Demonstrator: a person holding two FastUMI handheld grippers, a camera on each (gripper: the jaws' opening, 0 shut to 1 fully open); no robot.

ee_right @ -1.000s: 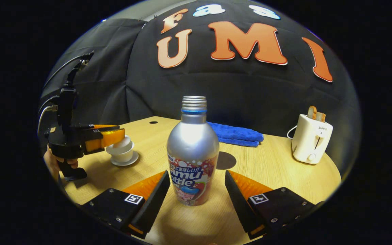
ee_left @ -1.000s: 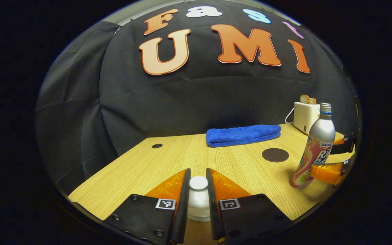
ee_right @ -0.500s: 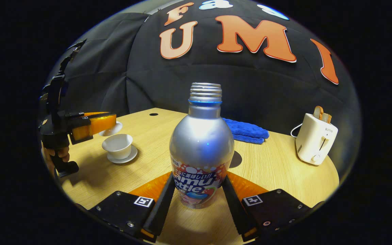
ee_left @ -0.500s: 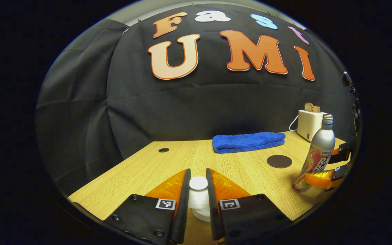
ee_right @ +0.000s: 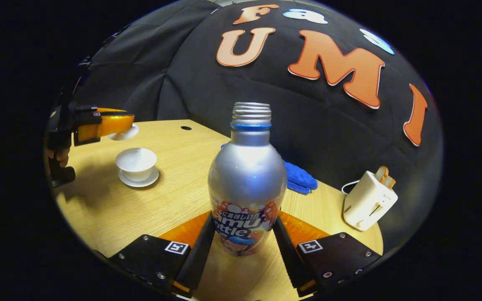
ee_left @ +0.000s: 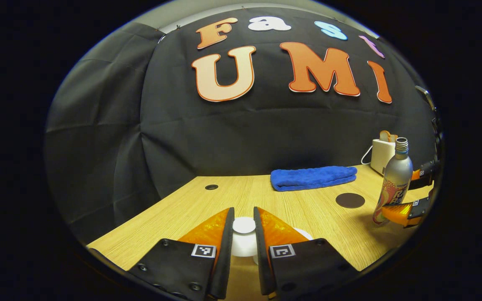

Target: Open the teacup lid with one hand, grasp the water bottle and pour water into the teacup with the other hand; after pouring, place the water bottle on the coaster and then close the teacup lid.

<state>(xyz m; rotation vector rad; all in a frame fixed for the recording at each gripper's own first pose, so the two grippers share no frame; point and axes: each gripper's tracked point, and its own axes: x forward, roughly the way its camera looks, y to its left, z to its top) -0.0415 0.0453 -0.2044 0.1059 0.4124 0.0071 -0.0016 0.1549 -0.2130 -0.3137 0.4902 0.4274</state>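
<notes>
In the left gripper view my left gripper (ee_left: 244, 232) is shut on the knob of the white teacup lid (ee_left: 243, 240), held above the table. The right gripper view shows that lid (ee_right: 124, 133) lifted clear of the open white teacup (ee_right: 136, 161) on its saucer, with the left gripper (ee_right: 111, 124) above and left of the cup. My right gripper (ee_right: 244, 234) is shut on the silver water bottle (ee_right: 246, 184), uncapped and upright, raised off the table. The bottle (ee_left: 393, 184) also appears far right in the left gripper view. The dark round coaster (ee_left: 350, 200) lies on the table near it.
A folded blue towel (ee_left: 313, 177) lies at the back of the wooden table (ee_left: 191, 209). A white toaster (ee_right: 368, 200) with bread stands at the back right. A hand (ee_right: 59, 156) holds the left gripper's handle at the table's left edge.
The left gripper lifted the lid off the teacup and raised it. The right gripper closed on the bottle and lifted it, tilting the view.
</notes>
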